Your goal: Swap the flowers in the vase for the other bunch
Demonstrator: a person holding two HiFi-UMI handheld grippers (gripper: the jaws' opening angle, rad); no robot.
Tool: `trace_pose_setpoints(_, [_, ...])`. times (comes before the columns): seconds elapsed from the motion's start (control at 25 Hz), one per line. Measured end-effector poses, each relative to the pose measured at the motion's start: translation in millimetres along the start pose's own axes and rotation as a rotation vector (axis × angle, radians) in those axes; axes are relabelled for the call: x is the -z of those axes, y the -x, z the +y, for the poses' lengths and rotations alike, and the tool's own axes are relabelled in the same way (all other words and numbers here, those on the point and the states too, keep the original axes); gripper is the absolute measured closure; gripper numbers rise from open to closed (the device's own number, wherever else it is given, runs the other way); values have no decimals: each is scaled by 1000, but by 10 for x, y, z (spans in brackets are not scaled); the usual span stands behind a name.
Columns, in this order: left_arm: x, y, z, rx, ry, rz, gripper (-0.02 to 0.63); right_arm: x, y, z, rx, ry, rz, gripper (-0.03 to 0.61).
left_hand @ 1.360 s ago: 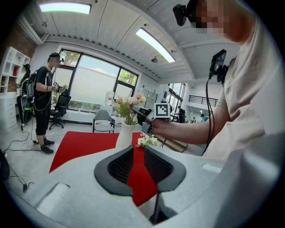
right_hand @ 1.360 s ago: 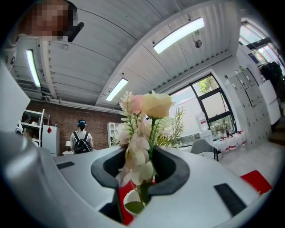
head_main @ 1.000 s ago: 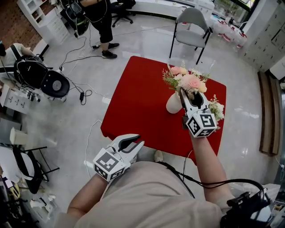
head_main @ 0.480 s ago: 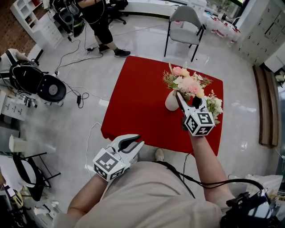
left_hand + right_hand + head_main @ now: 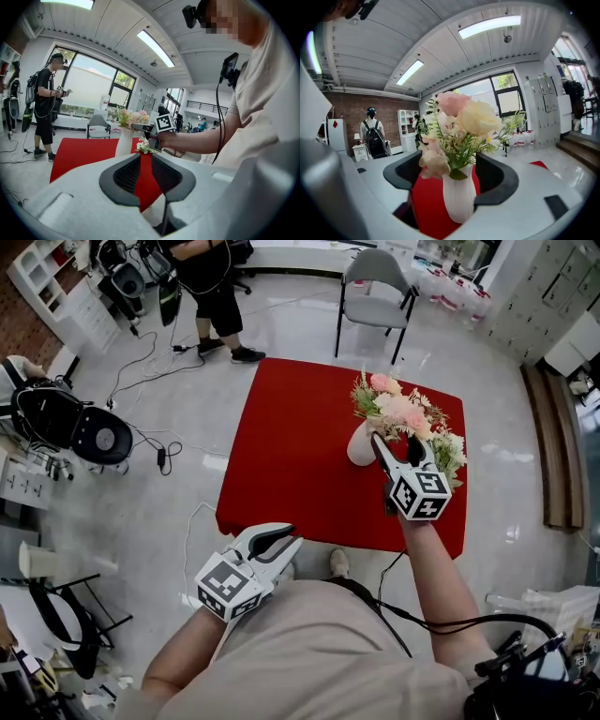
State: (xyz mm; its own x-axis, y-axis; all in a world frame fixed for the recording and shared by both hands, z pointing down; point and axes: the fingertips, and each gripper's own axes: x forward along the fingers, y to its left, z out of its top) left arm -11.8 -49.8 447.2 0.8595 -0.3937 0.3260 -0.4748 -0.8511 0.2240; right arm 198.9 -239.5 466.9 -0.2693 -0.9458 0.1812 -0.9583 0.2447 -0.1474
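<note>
Your right gripper [image 5: 397, 442] has just been opening. Its jaws are spread, with the white vase [image 5: 459, 197] on the red table [image 5: 291, 456] between them, untouched. The flowers [image 5: 461, 124] look light, soft and crushable, so pinch the bunched stems above the rim, gently. Your left gripper [image 5: 279, 540] is slightly apart and empty.

At frame centre you see a red tablecloth [image 5: 291, 456], a white vase [image 5: 360, 448] and pink and cream flowers [image 5: 398, 411]. The right gripper [image 5: 394, 442] cube shows black-and-white squares.
</note>
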Motion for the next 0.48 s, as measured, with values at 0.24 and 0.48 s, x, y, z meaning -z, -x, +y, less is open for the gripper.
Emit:
trace_pose_setpoints(0.24, [56,102,-21,33,-7,1,557,117,146,29,45,-10,26,225])
trace_pose_setpoints(0.48, [155,204,-17,75,-2,16,557,266,334,81,94,-20,56,227])
